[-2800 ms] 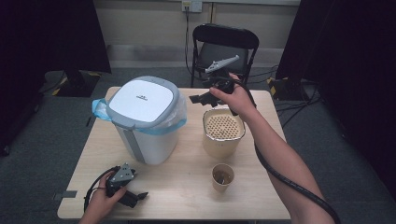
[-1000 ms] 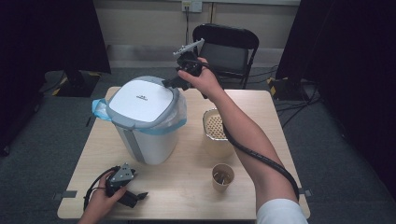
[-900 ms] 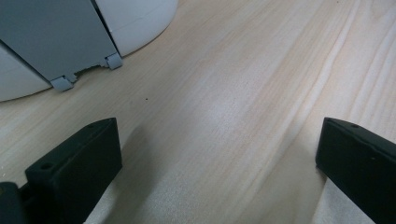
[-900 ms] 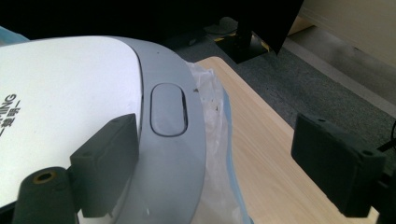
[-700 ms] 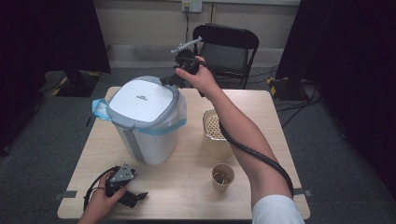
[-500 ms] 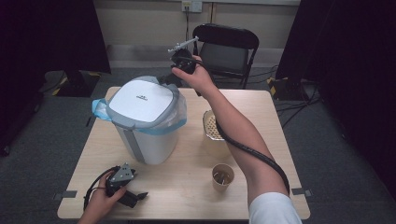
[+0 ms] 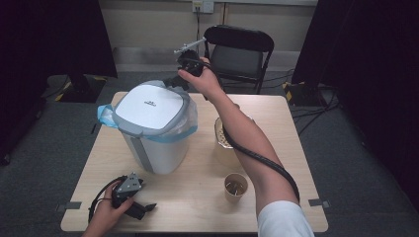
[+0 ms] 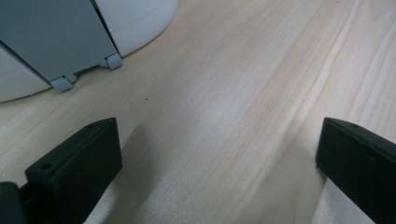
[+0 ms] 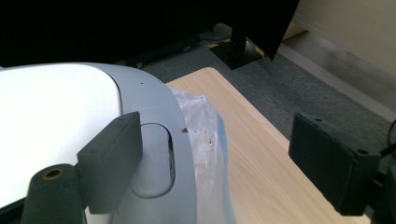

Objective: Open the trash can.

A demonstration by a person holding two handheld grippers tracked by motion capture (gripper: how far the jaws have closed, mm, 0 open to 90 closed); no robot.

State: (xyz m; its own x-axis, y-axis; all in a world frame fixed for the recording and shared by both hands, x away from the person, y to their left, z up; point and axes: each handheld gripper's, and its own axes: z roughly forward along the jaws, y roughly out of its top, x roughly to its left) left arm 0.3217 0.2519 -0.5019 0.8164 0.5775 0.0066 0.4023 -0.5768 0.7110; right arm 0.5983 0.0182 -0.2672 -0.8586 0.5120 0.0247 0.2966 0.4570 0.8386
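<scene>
Right gripper [image 7: 174, 81] being shifted from basket [image 7: 221, 134] to upper centre, over bin lid [image 7: 148, 104] button [image 9: 152, 158]; jaws being narrowed, empty. Left gripper [image 7: 143, 210] released, being rested lower left.

Under your right gripper [image 9: 215, 154] sits a white and grey plastic bin [image 7: 154, 129]; its smooth lid has a soft sheen. A thin, crinkled, translucent plastic liner [image 9: 203, 128] with a blue edge hangs over its rim. Your pale wooden table [image 7: 197, 197] looks matt, with fine straight grain. Your grippers' black jaws look like dull, matt plastic.
</scene>
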